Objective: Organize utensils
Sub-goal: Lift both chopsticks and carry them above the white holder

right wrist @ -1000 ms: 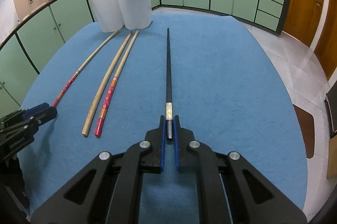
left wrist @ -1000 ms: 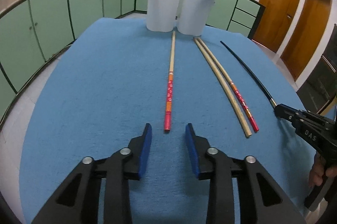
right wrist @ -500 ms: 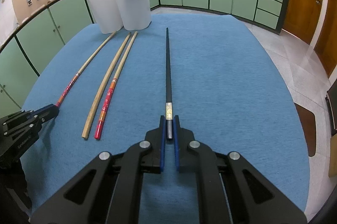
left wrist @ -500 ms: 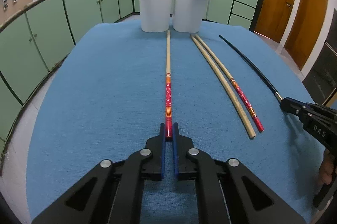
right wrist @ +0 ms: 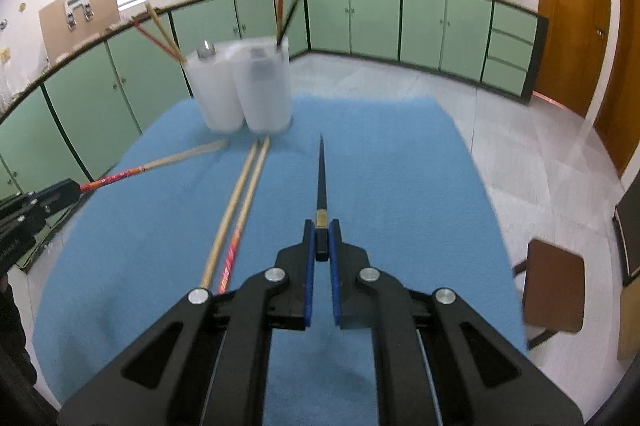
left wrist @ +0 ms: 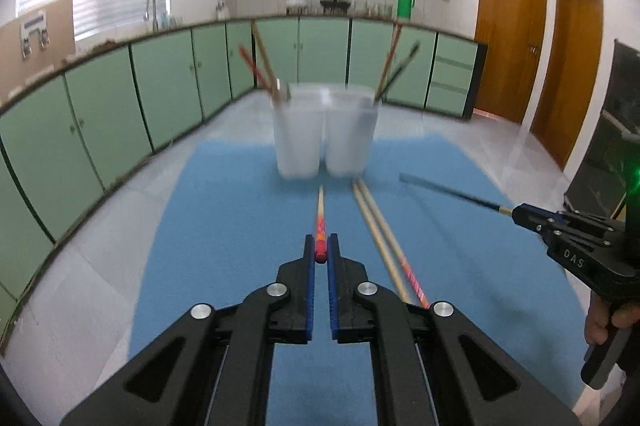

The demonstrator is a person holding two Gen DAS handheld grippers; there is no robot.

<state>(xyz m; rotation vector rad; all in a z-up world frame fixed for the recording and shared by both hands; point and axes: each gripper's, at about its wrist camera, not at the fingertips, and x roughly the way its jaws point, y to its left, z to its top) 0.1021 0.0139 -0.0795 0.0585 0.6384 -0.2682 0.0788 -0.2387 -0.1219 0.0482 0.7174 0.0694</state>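
Note:
My left gripper (left wrist: 321, 250) is shut on the red end of a red-and-wood chopstick (left wrist: 320, 216) and holds it lifted above the blue mat (left wrist: 240, 226), pointing at two white cups (left wrist: 326, 132). My right gripper (right wrist: 321, 238) is shut on the thick end of a black chopstick (right wrist: 321, 170), also lifted off the mat. The right gripper shows in the left wrist view (left wrist: 516, 215) with the black chopstick (left wrist: 448, 192). The left gripper shows in the right wrist view (right wrist: 74, 188) with the red chopstick (right wrist: 160, 164). Both cups hold several chopsticks.
A plain wooden chopstick (right wrist: 230, 214) and a red-ended one (right wrist: 250, 198) lie side by side on the mat between the two held ones. A brown chair (right wrist: 554, 290) stands right of the table. Green cabinets (right wrist: 400, 22) line the far walls.
Both grippers have risen, lifting their chopsticks off the mat. One second ago the left gripper was open before the red chopstick; it closed on it half a second ago.

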